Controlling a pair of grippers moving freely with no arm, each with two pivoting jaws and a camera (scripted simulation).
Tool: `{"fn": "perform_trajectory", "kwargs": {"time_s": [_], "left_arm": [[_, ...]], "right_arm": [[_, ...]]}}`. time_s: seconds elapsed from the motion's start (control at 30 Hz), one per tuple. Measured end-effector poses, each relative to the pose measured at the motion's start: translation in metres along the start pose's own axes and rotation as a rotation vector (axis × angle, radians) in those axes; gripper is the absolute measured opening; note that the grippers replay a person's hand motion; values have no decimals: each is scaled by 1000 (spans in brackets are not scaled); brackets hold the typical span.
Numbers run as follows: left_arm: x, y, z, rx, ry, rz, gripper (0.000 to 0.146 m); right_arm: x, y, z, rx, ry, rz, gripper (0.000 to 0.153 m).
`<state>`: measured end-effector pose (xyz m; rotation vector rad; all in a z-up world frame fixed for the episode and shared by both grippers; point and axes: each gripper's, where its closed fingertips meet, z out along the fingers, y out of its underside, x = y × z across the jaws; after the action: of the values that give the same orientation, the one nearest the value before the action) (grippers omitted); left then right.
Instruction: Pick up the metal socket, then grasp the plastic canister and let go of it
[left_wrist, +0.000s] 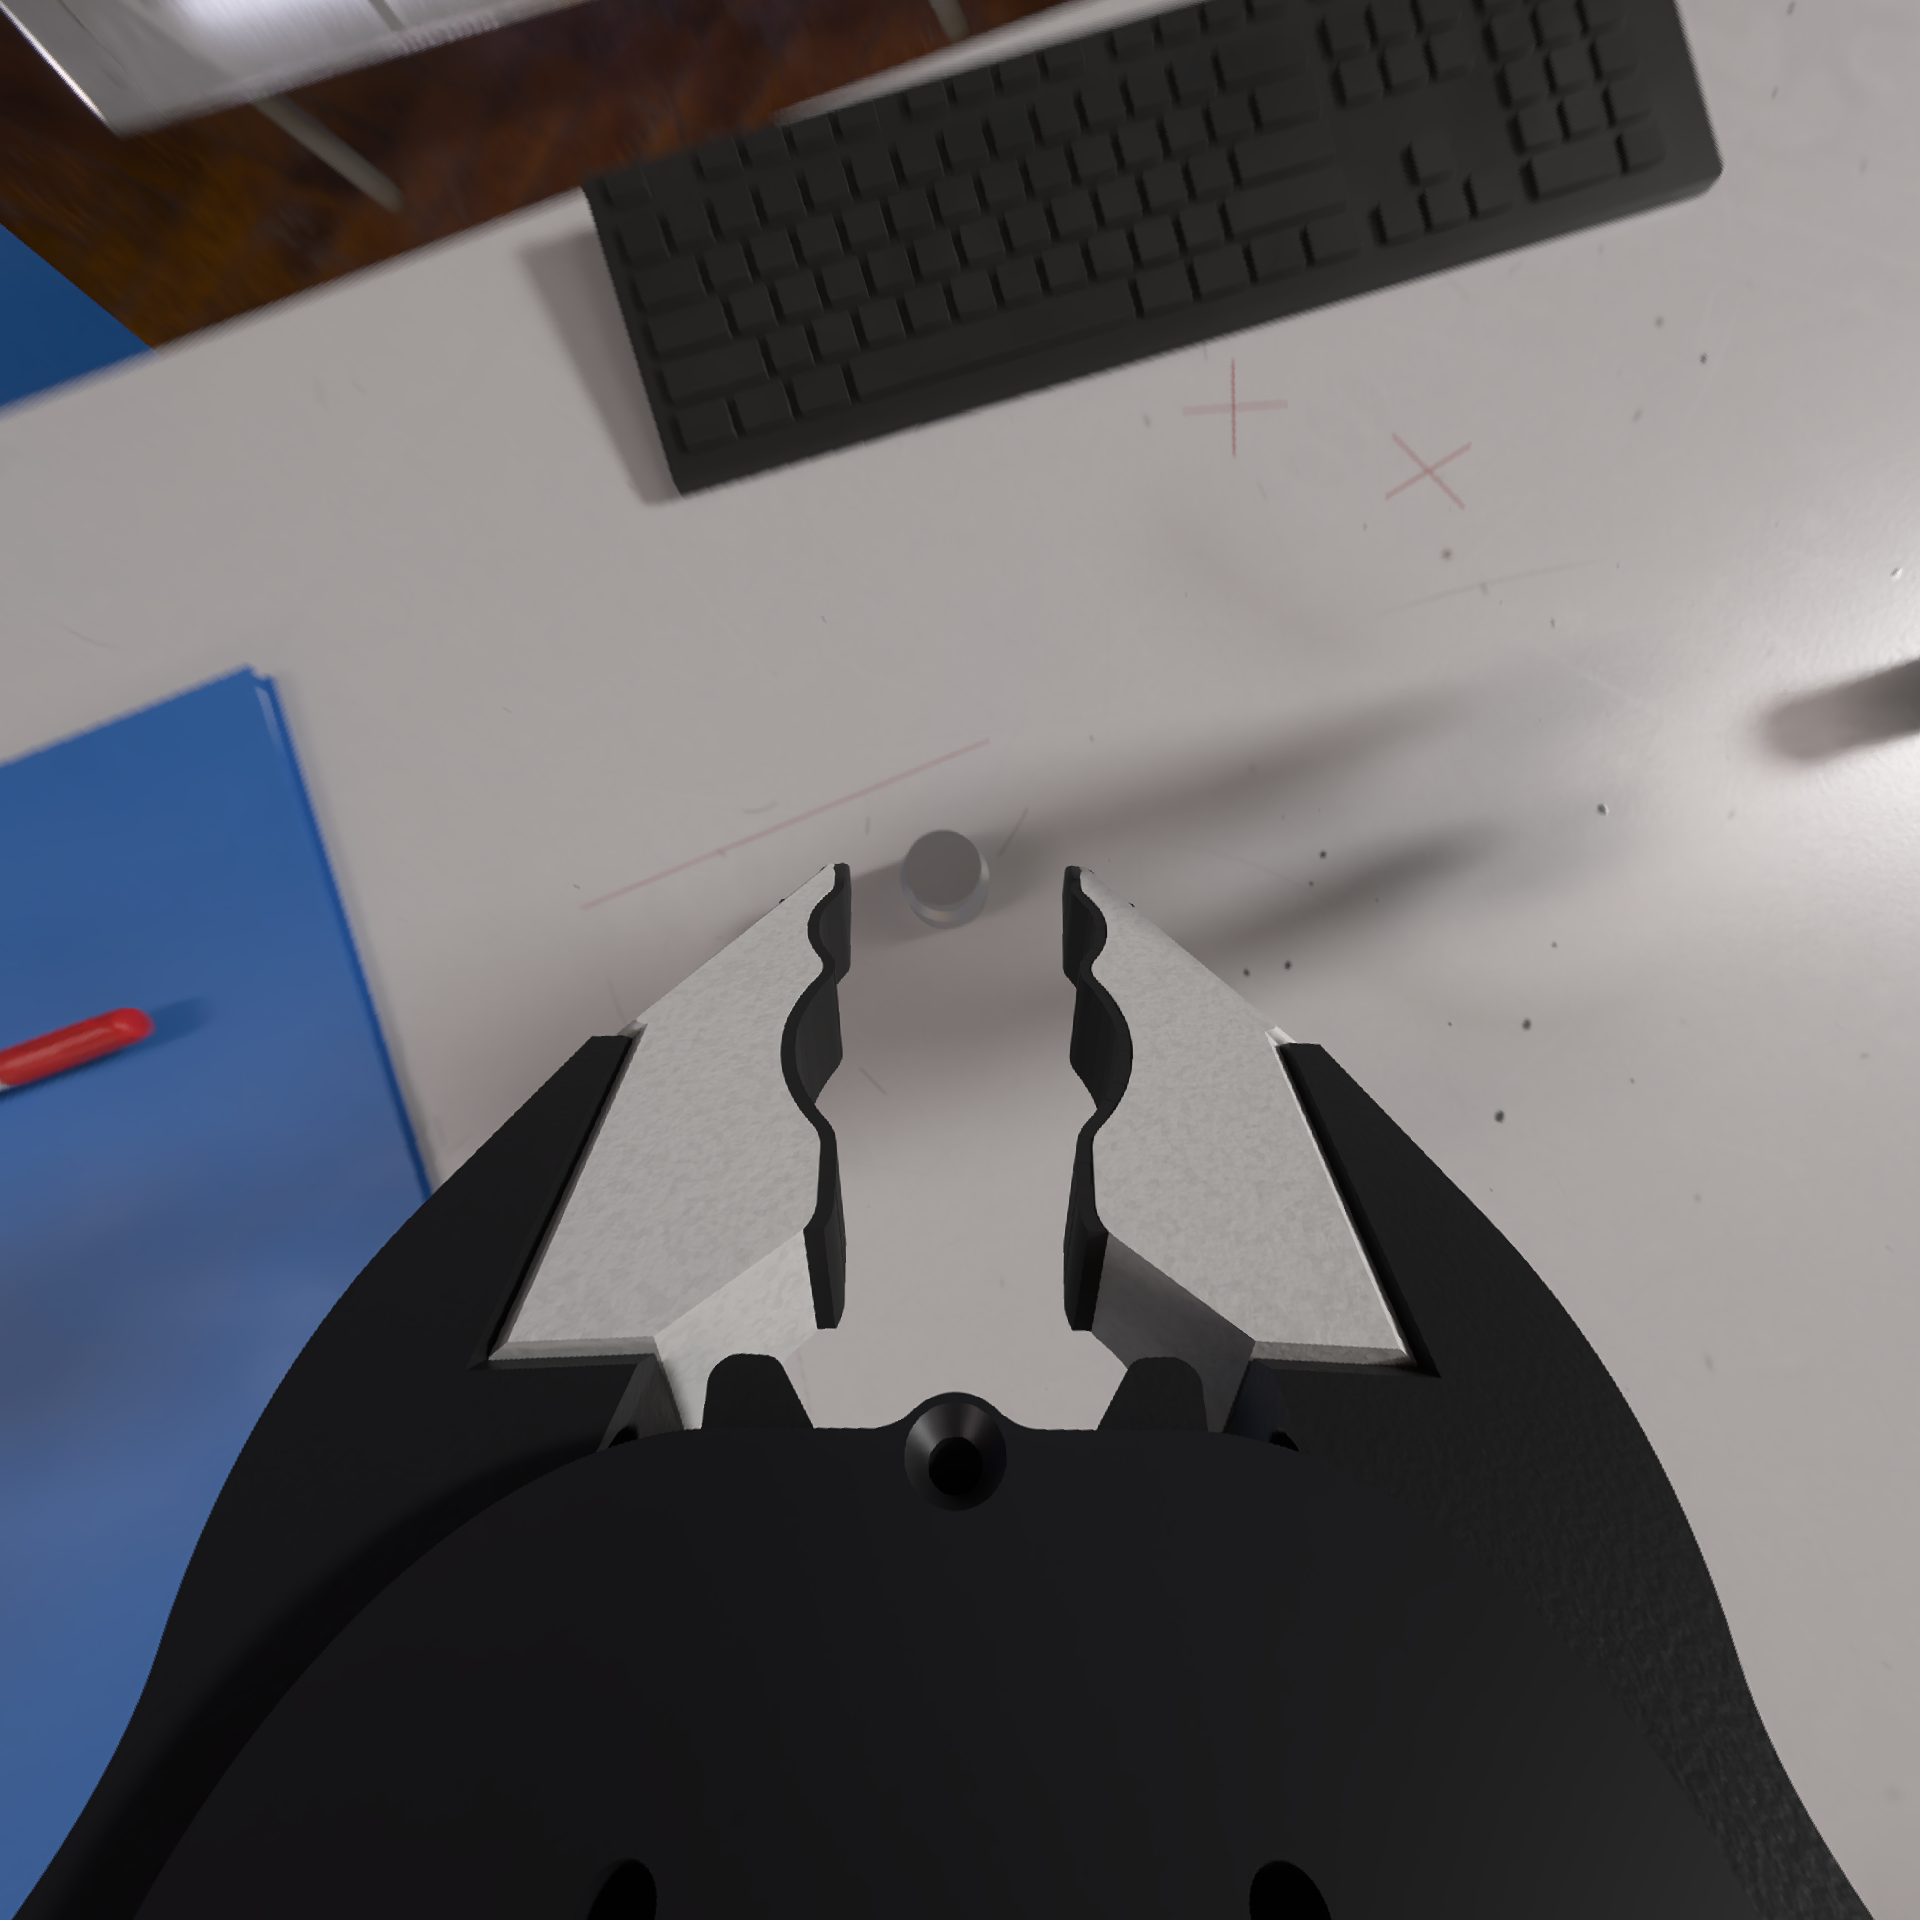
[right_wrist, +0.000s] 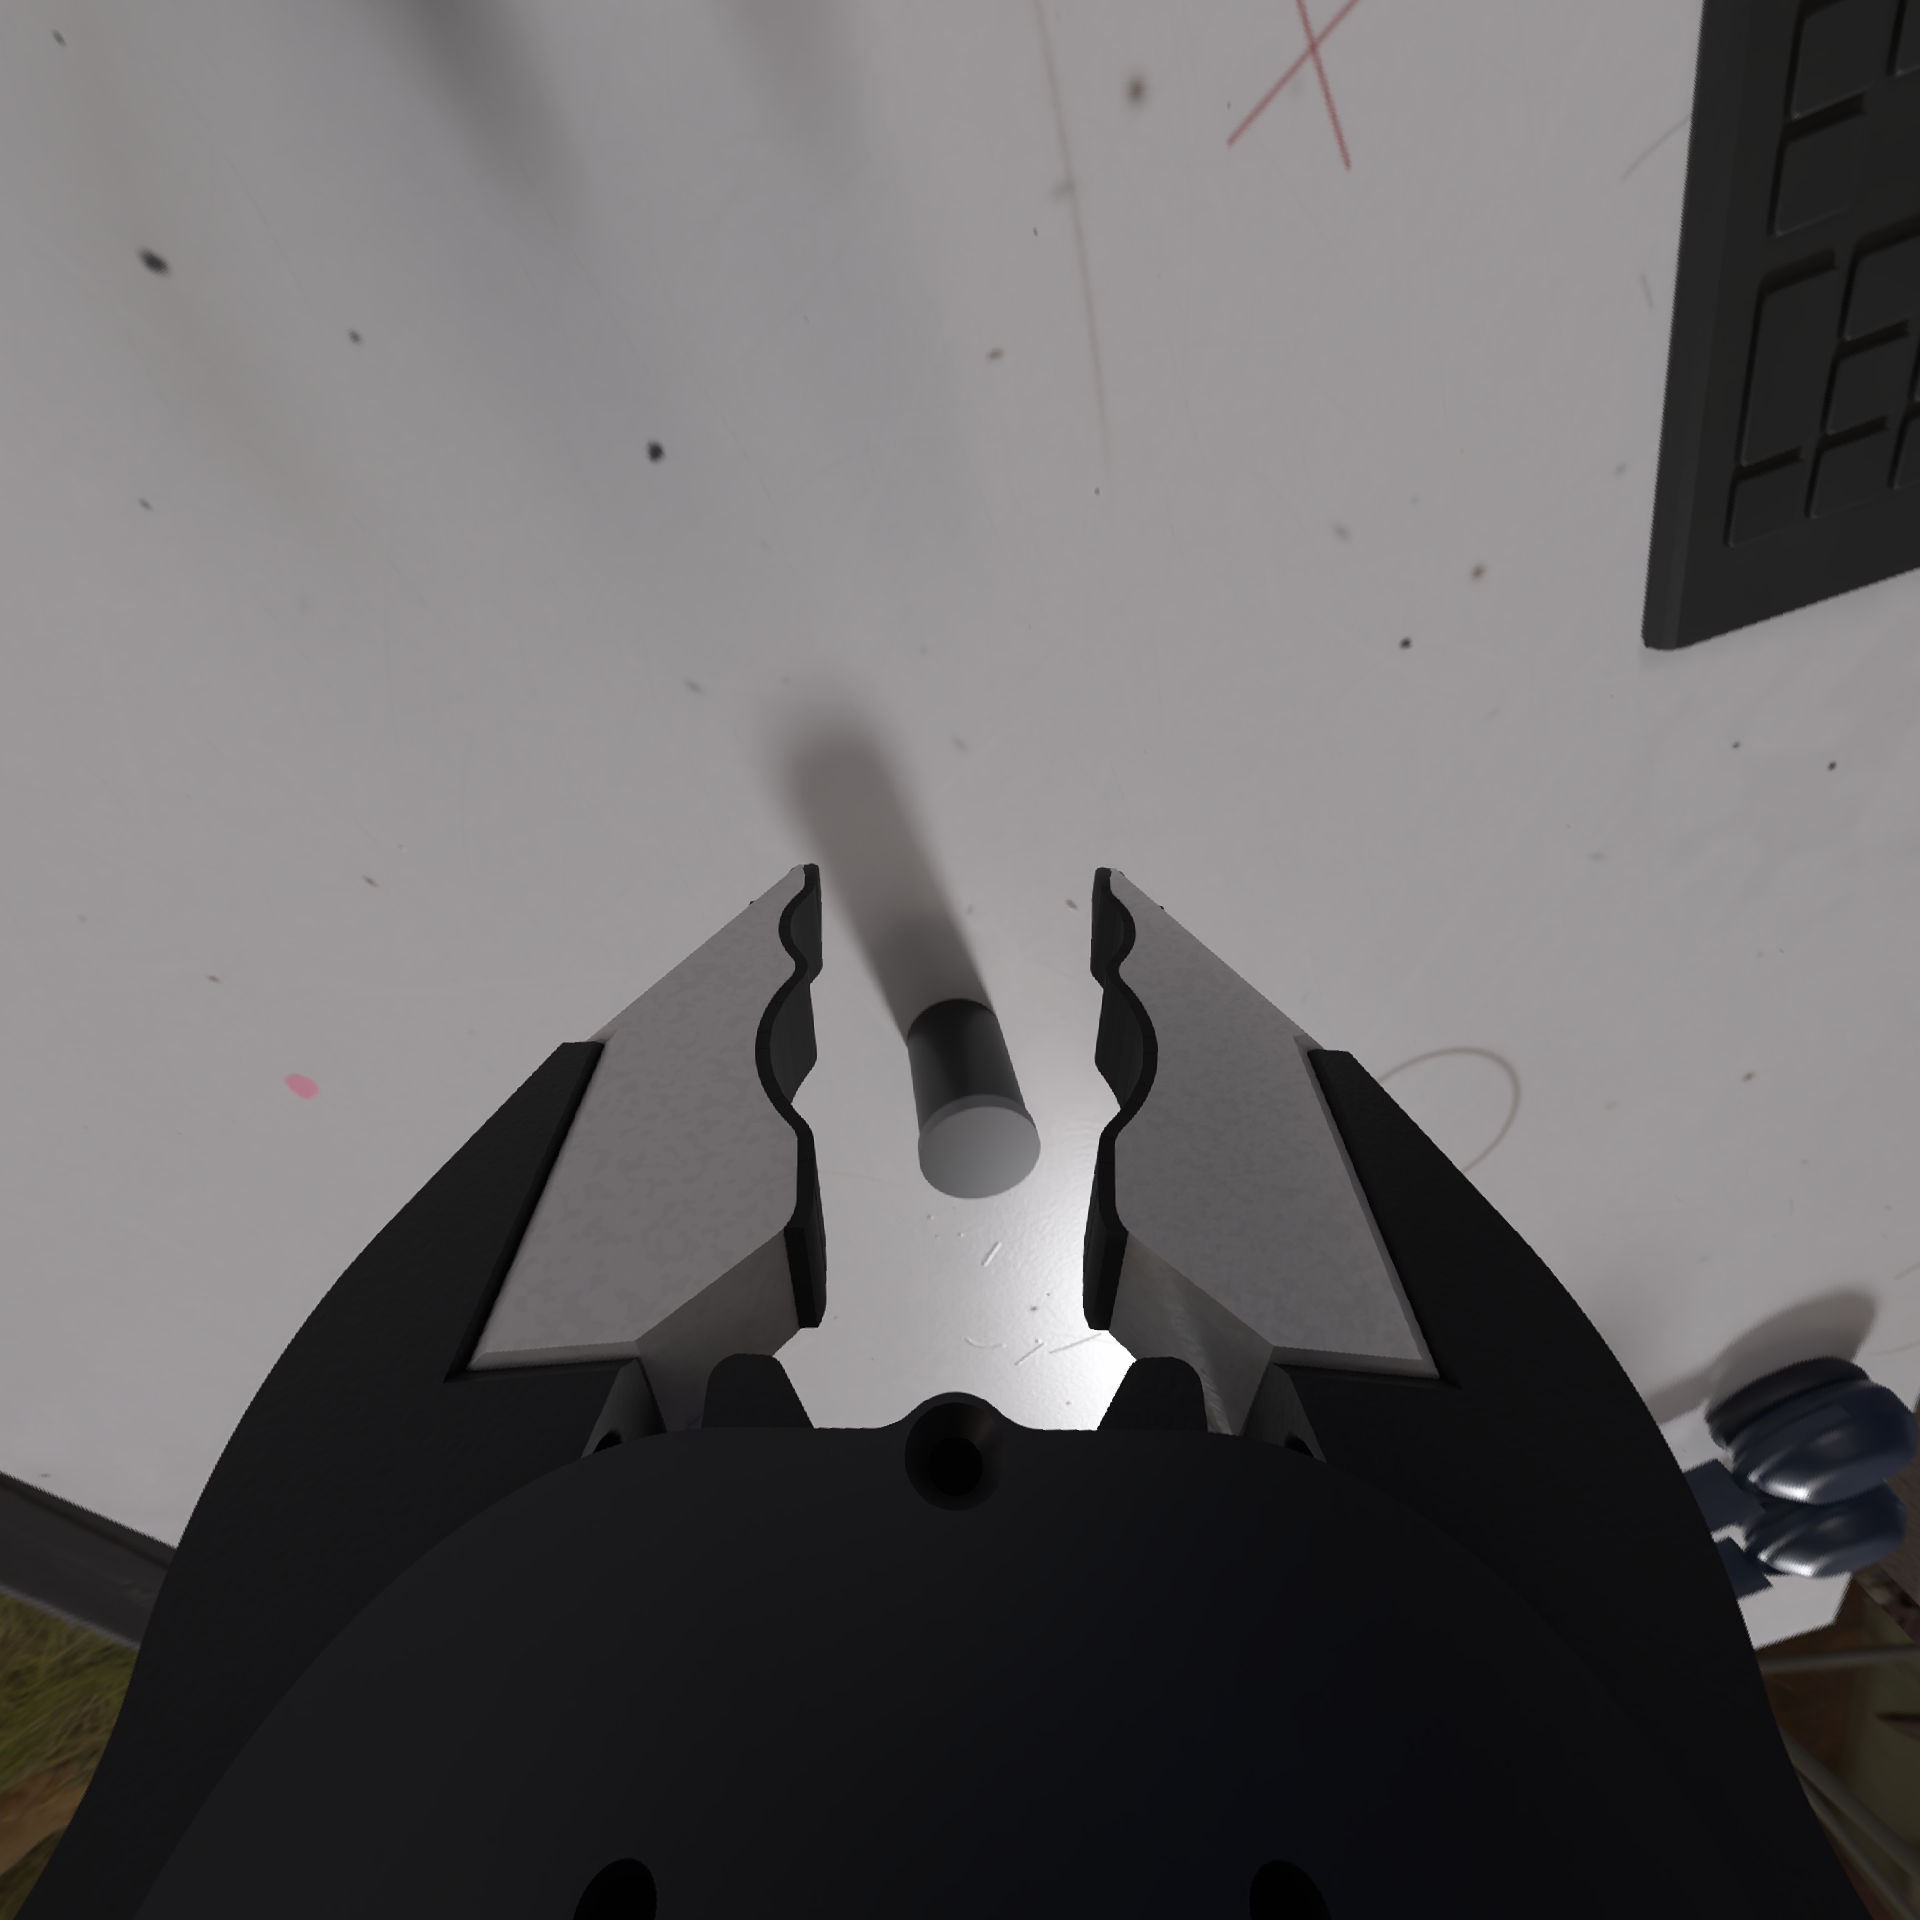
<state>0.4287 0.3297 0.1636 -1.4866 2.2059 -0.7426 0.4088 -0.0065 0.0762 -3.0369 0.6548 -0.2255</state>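
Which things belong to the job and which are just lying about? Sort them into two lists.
Job:
- dark cylinder, likely the metal socket, standing inside the open right gripper
- pale cylinder, likely the plastic canister, at the tips of the open left gripper

Lying about:
- black keyboard
- blue folder
- red pen
- dark blue object

A black keyboard (left_wrist: 1143, 218) lies on the white table (left_wrist: 468, 582) ahead of the left tongs. A blue folder (left_wrist: 156, 987) sits to their left, carrying a red pen (left_wrist: 73, 1044) (partly cut off). A dark blue object (right_wrist: 1808, 1475), indistinct, rests right of the right tongs.
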Motion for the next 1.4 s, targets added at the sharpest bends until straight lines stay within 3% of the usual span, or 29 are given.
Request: {"fn": "perform_trajectory", "kwargs": {"time_s": [0.13,0.3,0.5,0.63,0.87,1.03,1.1,1.2,1.3,1.4], "left_arm": [[-2,22,28,-161,70,-39,42],[1,37,59,-279,102,-58,47],[-4,59,100,-467,-13,-33,50],[-7,64,114,-496,-34,-49,54],[-8,65,118,-506,-11,-33,29],[-6,40,83,-386,-29,-7,28],[13,18,53,-249,16,32,27],[75,-22,5,6,215,167,27],[168,-44,-26,121,504,442,27],[249,-56,-28,135,710,721,27]], "right_arm": [[0,14,-3,16,43,3,53],[-10,26,-22,178,78,27,52],[-28,58,-58,371,159,74,52],[-35,90,-84,473,217,126,52],[-24,137,-120,618,254,243,51],[-10,153,-101,590,204,274,47],[-4,156,-98,588,200,287,47],[0,158,-103,641,182,307,47],[-3,157,-110,686,160,295,46],[-13,143,-103,696,85,260,45]]}}
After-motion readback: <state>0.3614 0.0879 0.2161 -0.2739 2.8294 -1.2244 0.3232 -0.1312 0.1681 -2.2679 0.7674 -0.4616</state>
